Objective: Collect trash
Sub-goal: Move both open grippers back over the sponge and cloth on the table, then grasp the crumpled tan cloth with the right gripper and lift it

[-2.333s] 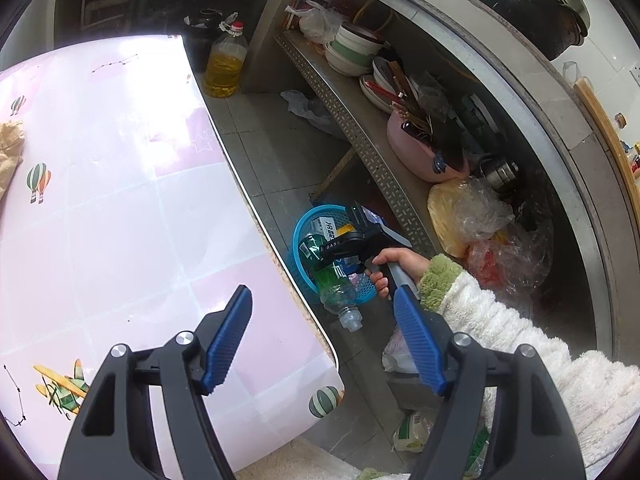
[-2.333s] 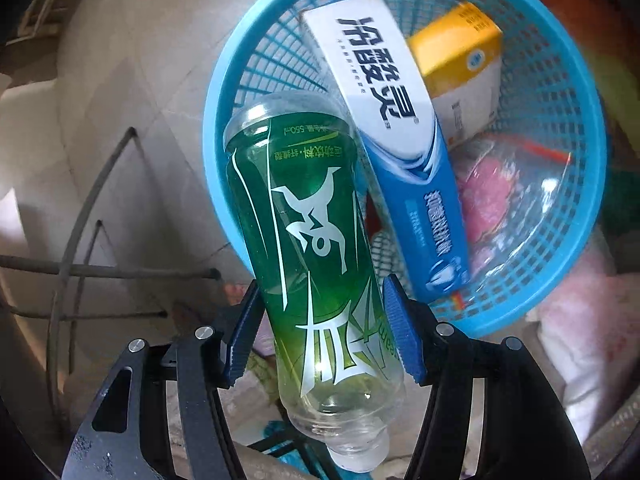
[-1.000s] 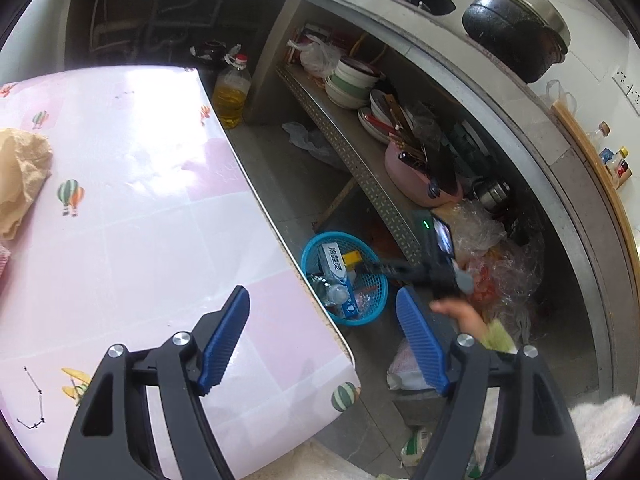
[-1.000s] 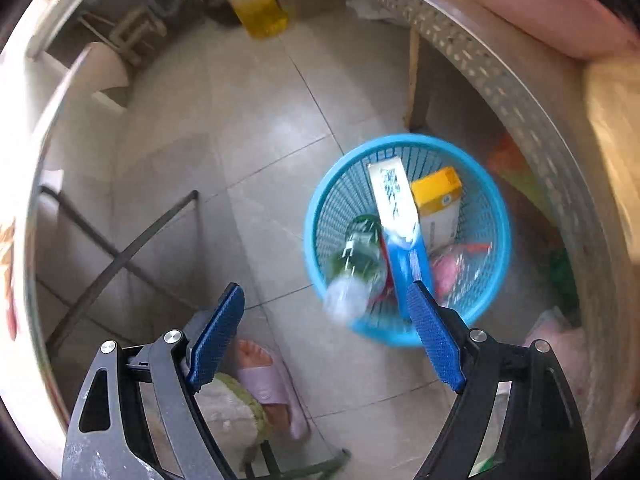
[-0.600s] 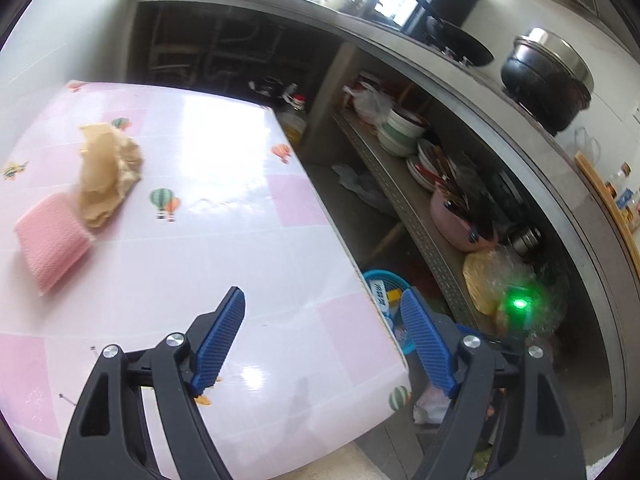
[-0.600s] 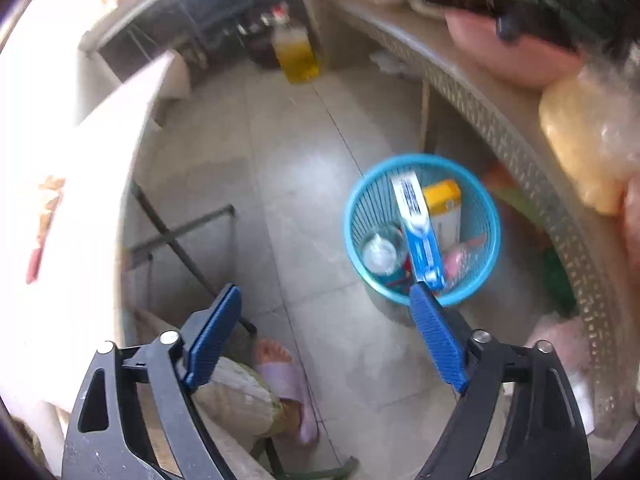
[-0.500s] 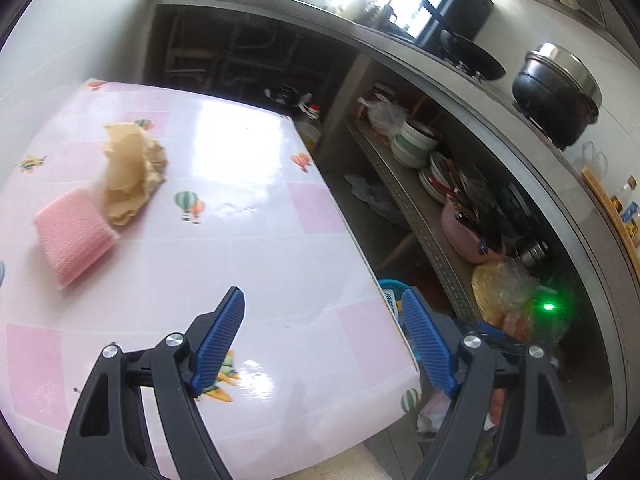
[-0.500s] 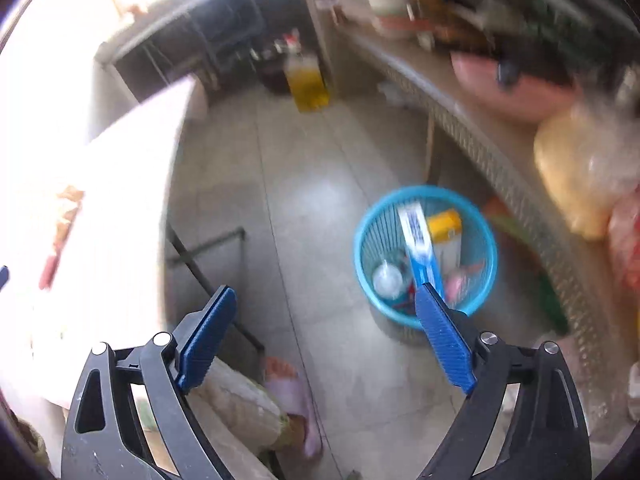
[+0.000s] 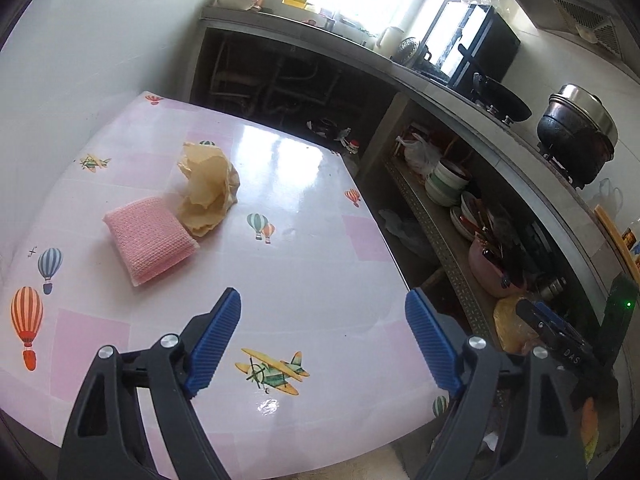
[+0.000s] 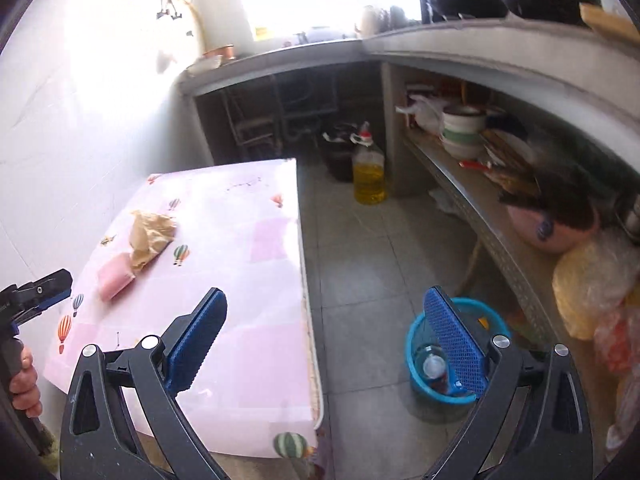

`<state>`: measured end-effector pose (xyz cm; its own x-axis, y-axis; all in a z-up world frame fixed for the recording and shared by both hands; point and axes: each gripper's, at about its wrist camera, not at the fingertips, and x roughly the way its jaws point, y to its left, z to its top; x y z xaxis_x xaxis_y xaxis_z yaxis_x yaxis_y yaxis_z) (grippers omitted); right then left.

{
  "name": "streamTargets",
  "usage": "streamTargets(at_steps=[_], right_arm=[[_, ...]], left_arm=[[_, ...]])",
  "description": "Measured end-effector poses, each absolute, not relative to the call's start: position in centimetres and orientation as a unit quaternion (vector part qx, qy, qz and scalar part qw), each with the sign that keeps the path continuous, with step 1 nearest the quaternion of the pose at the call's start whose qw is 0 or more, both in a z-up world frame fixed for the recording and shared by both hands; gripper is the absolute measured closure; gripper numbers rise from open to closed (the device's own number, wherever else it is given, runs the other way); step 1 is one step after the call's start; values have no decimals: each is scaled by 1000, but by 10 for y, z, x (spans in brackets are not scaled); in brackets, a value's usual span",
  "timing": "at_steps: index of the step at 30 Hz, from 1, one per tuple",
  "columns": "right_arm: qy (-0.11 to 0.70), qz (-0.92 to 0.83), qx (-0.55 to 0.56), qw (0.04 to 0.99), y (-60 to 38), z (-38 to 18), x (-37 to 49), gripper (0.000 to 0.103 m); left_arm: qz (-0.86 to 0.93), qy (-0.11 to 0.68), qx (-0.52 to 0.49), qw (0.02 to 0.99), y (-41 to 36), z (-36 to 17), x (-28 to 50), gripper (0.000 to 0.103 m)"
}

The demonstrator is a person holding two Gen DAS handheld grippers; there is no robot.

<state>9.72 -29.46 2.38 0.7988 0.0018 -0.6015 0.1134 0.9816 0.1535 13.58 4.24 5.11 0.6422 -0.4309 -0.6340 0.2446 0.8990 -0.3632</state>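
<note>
Left wrist: "DAS" on right gripper point(image 9: 568, 356).

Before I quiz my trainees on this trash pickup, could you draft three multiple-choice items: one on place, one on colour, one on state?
1. Where does the crumpled tan paper lie?
A. in the basket
B. on the pink balloon-print table, touching the pink knitted scrubbing pad
C. on the floor

2. What colour is the round plastic mesh trash basket?
A. blue
B. red
C. white

3. What is between the right gripper's jaws?
A. a bottle
B. the paper
C. nothing

Key: B, paper rests against the pad; A, blue rim shows; C, opening jaws hold nothing.
</note>
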Motion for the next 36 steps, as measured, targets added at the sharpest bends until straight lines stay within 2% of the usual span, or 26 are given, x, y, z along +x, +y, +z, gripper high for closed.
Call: streamTargets(at_steps=[22,36], right_arm=[[297,-13,-17,955,-205,49,94,8],[381,92,112,913,-232,24,142,8]], left_arm=[[-152,368,-142,906,88,42,122,18],[-79,374,-96,919,132,16,132,18]])
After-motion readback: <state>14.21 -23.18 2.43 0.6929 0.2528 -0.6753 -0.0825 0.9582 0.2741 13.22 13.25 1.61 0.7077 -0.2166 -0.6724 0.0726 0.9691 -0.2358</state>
